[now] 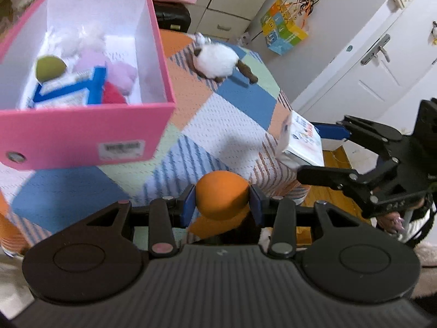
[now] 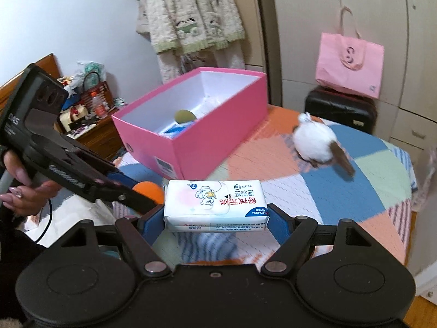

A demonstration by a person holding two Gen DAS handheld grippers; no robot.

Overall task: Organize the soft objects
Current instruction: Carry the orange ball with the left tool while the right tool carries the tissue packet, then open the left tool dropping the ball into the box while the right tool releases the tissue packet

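A patchwork quilt (image 2: 341,191) covers the bed. The left gripper (image 1: 222,201) clamps an orange ball (image 1: 222,194); the right gripper (image 2: 215,220) clamps a tissue pack (image 2: 215,205). A pink box (image 2: 218,134) and plush cat (image 2: 316,142) sit mid-bed, a wardrobe (image 2: 355,13) behind.

we see: pink box (image 2: 207,147), white inside. in it olive-green ball (image 1: 50,67), blue-and-white thing (image 1: 68,90), lilac-pink plush (image 1: 109,68), red bit (image 1: 113,94). orange ball (image 1: 221,195) between blue pads (image 1: 188,205) of black left hand-held gripper (image 1: 222,201). white tissue pack (image 2: 215,205), red lettering, blue corner, in black right hand-held gripper (image 2: 215,222). white plush, brown tail (image 2: 316,142). bed cover (image 2: 341,191) patchwork: orange, blue, mint, striped white. pink tote (image 2: 349,65), black suitcase (image 2: 341,109).
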